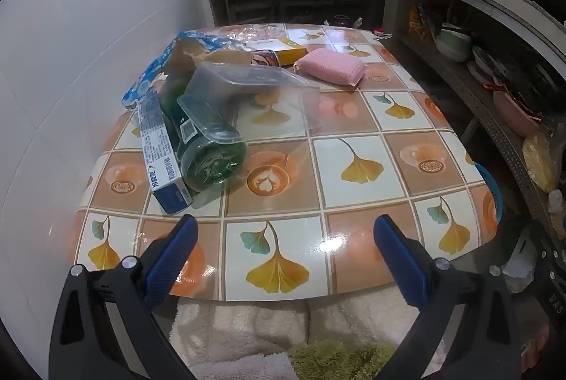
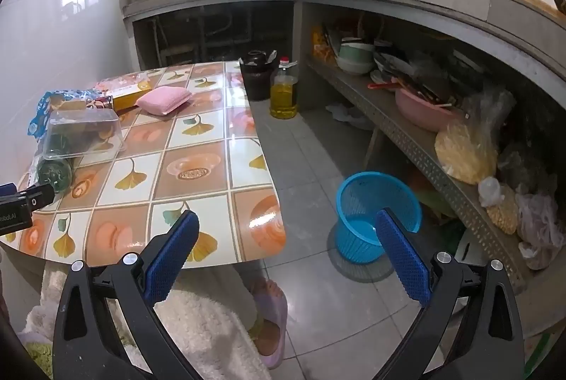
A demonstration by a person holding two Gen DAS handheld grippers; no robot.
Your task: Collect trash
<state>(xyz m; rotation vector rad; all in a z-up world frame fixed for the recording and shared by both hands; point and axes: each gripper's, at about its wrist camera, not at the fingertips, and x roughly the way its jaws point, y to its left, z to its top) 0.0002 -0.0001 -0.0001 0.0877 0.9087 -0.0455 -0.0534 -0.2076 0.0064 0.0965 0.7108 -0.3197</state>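
Note:
A trash pile lies on the table's left side: a green bottle (image 1: 208, 150) on its side, a clear plastic container (image 1: 244, 97) over it, a blue-white box (image 1: 161, 153), a blue wrapper (image 1: 159, 61), a can (image 1: 265, 57) and a yellow box (image 1: 286, 49). The clear container (image 2: 85, 132) and green bottle (image 2: 55, 173) also show in the right wrist view. A blue basket (image 2: 375, 213) stands on the floor right of the table. My left gripper (image 1: 284, 231) is open and empty over the table's near edge. My right gripper (image 2: 286, 228) is open and empty, between the table corner and the basket.
A pink sponge (image 1: 332, 65) lies at the far middle of the tiled table (image 1: 353, 167). An oil bottle (image 2: 283, 93) and a dark jar (image 2: 256, 75) stand on the floor beyond. A shelf (image 2: 406, 128) with bowls and bags runs along the right. My foot in a slipper (image 2: 270, 320) is below.

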